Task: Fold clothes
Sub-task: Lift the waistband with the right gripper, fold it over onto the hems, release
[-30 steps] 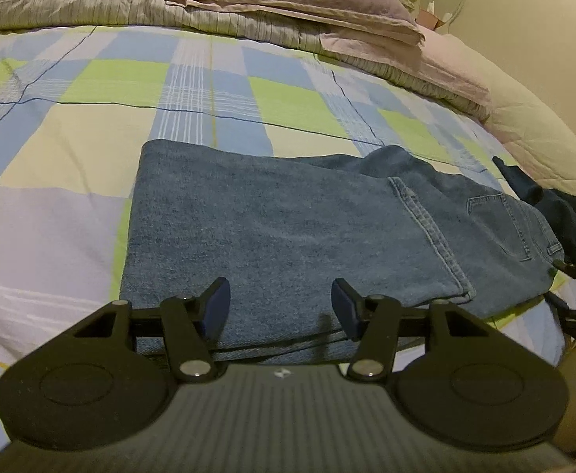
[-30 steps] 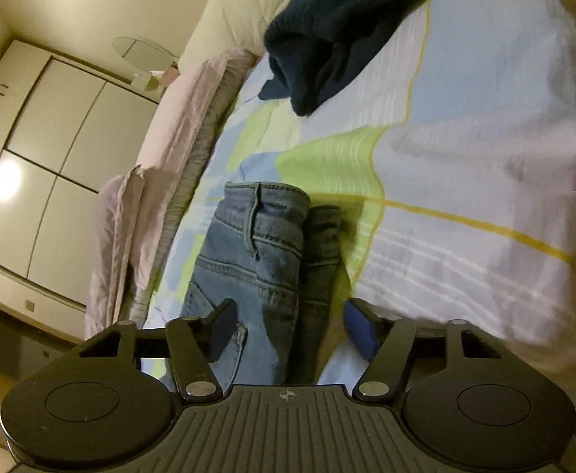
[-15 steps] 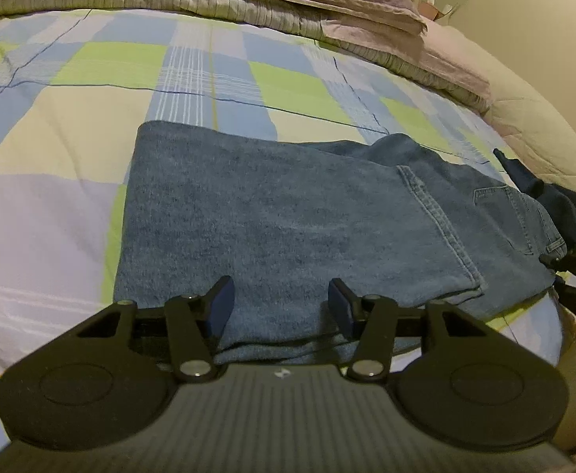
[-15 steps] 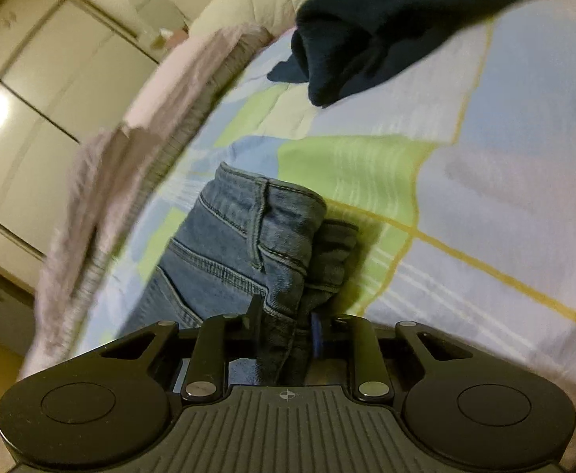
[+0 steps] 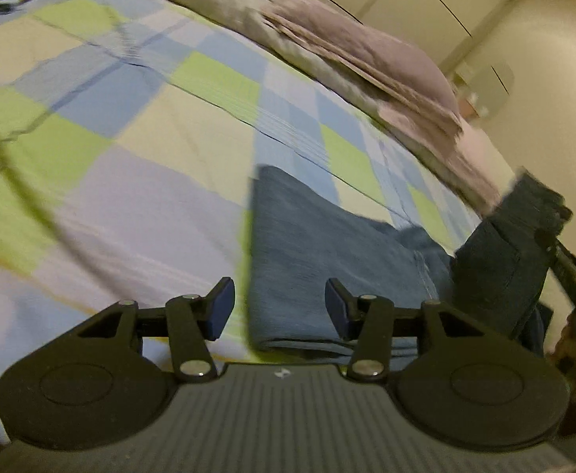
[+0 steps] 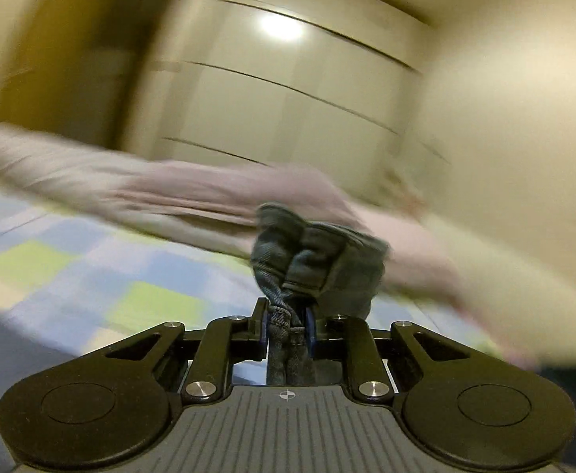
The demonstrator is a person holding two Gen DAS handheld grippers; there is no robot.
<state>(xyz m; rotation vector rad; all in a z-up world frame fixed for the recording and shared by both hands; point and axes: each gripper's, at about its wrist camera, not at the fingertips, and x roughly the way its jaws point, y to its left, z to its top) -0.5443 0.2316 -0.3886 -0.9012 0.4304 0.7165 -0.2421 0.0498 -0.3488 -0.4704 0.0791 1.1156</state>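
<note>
Blue jeans (image 5: 327, 260) lie folded lengthwise on the checked bedspread (image 5: 130, 149). My left gripper (image 5: 280, 305) is open and empty, low over the near left corner of the jeans. My right gripper (image 6: 286, 331) is shut on the waistband end of the jeans (image 6: 319, 260) and holds it lifted off the bed. In the left wrist view that raised end (image 5: 516, 244) stands up at the right. Both views are blurred by motion.
Pink-grey pillows (image 5: 366, 55) and a folded blanket lie along the head of the bed. White wardrobe doors (image 6: 288, 90) stand behind. A small round mirror (image 5: 493, 82) stands at the far right by the wall.
My right gripper has lifted the waistband end of the jeans up off the bed and swung toward the legs. My left gripper has shifted left to the jeans' corner, still open.
</note>
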